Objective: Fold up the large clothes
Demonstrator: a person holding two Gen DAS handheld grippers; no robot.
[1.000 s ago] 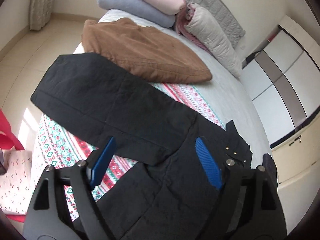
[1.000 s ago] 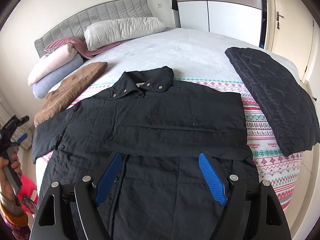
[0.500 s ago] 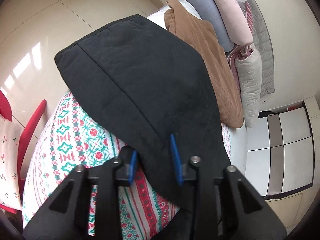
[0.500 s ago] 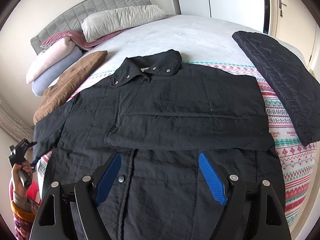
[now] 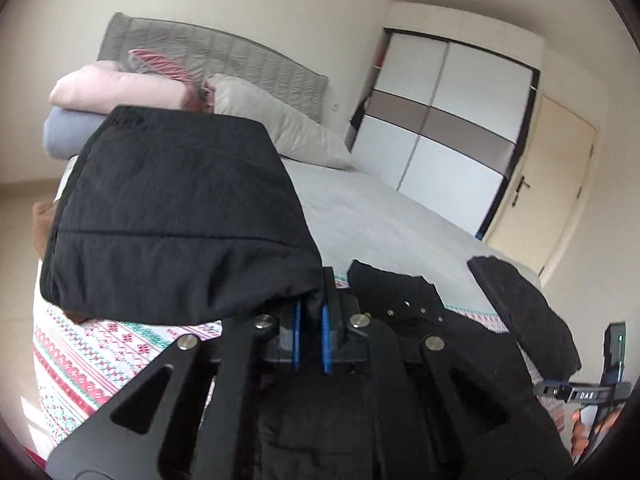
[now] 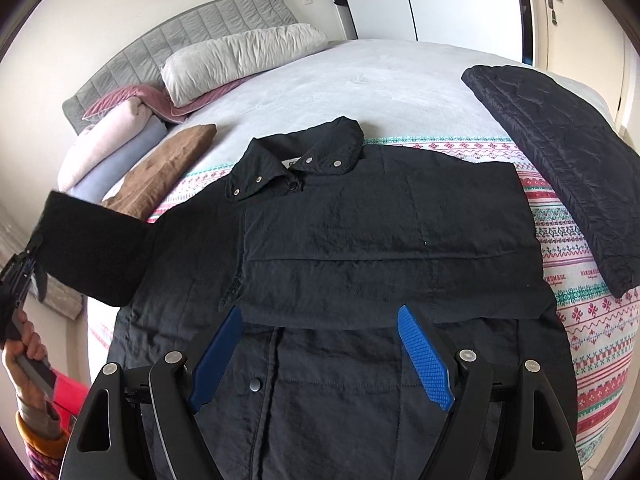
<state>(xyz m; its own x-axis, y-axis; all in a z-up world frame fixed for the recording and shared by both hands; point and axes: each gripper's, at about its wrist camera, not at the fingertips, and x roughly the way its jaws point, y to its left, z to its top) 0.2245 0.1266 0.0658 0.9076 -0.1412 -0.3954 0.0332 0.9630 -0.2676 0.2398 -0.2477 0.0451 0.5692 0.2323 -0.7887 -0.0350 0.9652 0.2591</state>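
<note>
A black quilted jacket (image 6: 380, 240) lies front up on the bed, collar (image 6: 296, 164) towards the headboard, with its right sleeve folded across the chest. My left gripper (image 5: 310, 308) is shut on the edge of the left sleeve (image 5: 172, 220), which hangs lifted and stretched in front of the lens. The right wrist view shows that sleeve (image 6: 92, 252) raised off the bed at the left, with the left gripper (image 6: 20, 268) at its end. My right gripper (image 6: 320, 312) hovers open above the jacket's lower front with nothing between its fingers.
A second black quilted garment (image 6: 560, 160) lies folded at the bed's right edge. A brown garment (image 6: 160, 172), rolled pink and blue blankets (image 6: 112, 148) and a pillow (image 6: 240, 60) sit near the grey headboard. The patterned cover (image 6: 592, 320) is under the jacket. A wardrobe (image 5: 440, 120) stands beyond.
The left gripper closed on the left sleeve's edge, then lifted it off the bed and rolled. The right gripper crept slightly forward over the jacket, still open.
</note>
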